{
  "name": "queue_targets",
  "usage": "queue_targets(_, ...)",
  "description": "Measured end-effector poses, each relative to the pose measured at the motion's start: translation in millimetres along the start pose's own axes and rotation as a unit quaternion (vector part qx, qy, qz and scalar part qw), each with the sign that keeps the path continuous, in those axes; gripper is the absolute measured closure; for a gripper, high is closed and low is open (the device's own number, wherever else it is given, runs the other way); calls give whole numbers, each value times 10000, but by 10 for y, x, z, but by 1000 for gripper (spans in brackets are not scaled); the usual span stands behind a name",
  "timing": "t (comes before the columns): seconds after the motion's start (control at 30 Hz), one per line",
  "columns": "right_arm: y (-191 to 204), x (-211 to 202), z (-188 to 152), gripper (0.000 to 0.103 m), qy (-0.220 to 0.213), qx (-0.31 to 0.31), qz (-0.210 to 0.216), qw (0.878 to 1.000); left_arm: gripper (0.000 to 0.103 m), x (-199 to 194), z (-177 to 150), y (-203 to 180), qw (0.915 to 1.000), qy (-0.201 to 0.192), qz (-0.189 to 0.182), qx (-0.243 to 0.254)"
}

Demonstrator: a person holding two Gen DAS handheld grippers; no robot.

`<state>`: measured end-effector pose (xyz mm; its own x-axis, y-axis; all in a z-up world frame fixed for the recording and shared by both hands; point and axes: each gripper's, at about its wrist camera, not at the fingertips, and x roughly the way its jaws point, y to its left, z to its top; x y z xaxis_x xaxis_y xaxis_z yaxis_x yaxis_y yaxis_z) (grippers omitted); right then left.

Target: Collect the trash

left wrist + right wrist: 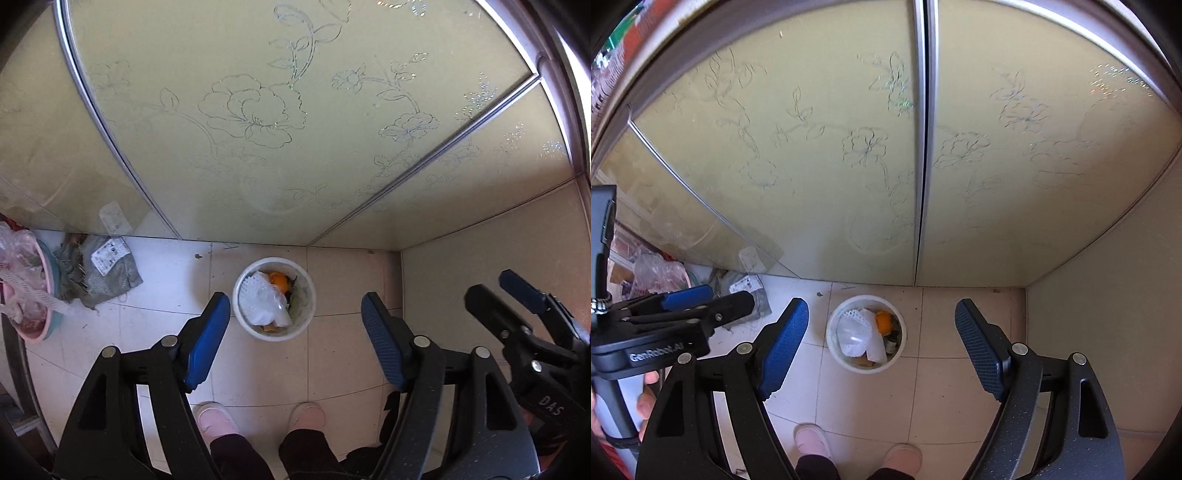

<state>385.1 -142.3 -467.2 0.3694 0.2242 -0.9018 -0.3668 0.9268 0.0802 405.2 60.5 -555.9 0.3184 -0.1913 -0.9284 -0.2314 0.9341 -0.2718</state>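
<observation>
Doors (258, 110) of frosted glass with etched flowers across the back of the scene, meeting a plain side panel (498, 258) to form a corner. Floor (258, 369) of pale tiles below, mostly bare.

Bin (274, 298), small, white and round, set near the foot of the doors close to that corner, probably to keep it out of the walkway. Already loaded: white paper or wrapping (258, 299), clear plastic, an orange scrap (277, 278). Rim not overtopped, as far as visible.

Left of the bin, well apart from it: grey cloth bag (99, 273) with a printed label, lying crumpled on the tiles; beside it a pink basin (40, 325) holding plastic wrap. Possibly further trash; cannot confirm.

Left gripper (295, 325) and right gripper (882, 332) both held high over the bin, angled steeply down, side by side. Fingers (207, 339) of each spread apart with nothing between them. Judged as a position for dropping into the bin or looking into it.

Pink slippers (216, 419) planted just short of the bin, facing it.
</observation>
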Motion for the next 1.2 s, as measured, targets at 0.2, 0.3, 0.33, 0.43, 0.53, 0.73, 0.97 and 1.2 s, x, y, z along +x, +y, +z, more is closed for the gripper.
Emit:
queue_targets(0.2, 24, -289, 24, 24, -59, 50, 79, 9999, 31, -436, 22, -132, 9997, -185, 128, 71)
queue_targets(0.3, -12, -600, 78, 24, -201, 107, 139, 9996, 31, -862, 35, -266, 9990, -372, 212, 159)
queue_targets(0.33, -22, -745, 111, 24, -274, 127, 168, 9994, 31, -1007, 39, -311, 9986, -442, 236, 183)
queue_targets(0.43, -64, -1238, 209, 24, -540, 135, 234, 9982, 31, -1568, 27, -503, 9965, -736, 300, 268)
queue_targets(0.53, -65, -1763, 315, 24, -843, 75, 285, 9960, 31, -2165, -27, -696, 9928, -1094, 366, 322)
queue_targets(0.73, -56, -2951, 400, 24, -1718, -163, 512, 9837, 31, -3420, -258, -1005, 9778, -2037, 390, 310)
queue_targets(0.97, 192, -4042, 223, 24, -2774, -376, 602, 9581, 31, -4632, -684, -1230, 9492, -3075, 374, 546)
queue_targets(1.2, 518, -4778, -117, 24, -3459, -364, 506, 9362, 19, -5491, -1311, -1249, 9227, -3760, 202, 821)
